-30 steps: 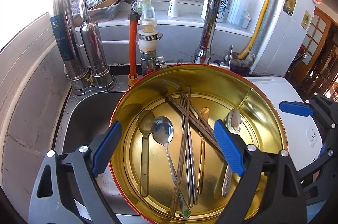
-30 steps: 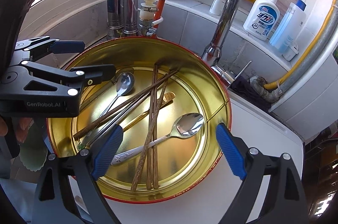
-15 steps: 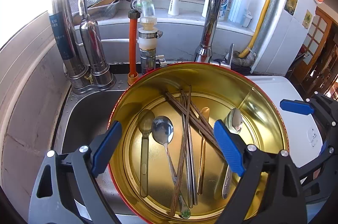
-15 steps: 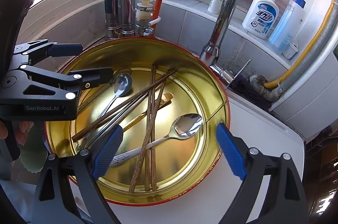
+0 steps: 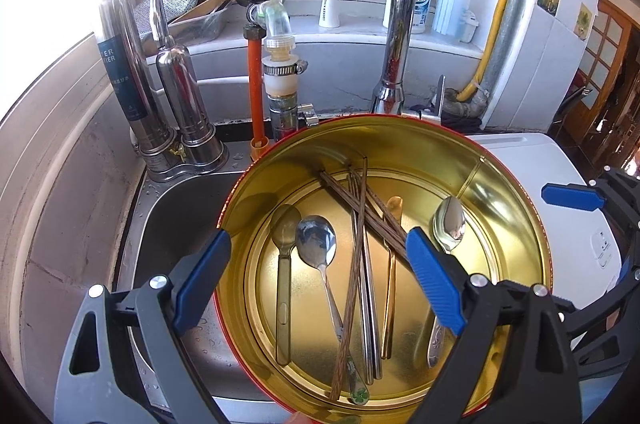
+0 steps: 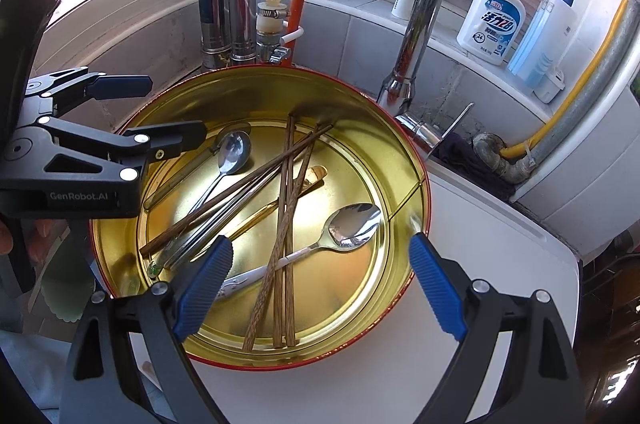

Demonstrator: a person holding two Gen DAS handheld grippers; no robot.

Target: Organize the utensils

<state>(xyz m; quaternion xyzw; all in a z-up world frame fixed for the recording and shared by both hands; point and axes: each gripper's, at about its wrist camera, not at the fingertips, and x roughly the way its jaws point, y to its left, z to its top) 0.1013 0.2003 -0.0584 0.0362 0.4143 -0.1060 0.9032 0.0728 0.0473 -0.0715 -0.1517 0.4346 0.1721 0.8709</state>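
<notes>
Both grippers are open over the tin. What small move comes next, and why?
Probably lower the right gripper onto the lone silver spoon nearest it. Its bowl lies clear of the crossed chopsticks in the gold tin.

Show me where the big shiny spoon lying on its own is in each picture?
Left wrist view: the big shiny spoon lies at the right side of the gold tin, its handle partly hidden behind a blue finger.
Right wrist view: the same spoon lies right of the middle, its handle under the wooden chopsticks.
Shared landmark: the tall chrome tap behind the tin.
</notes>
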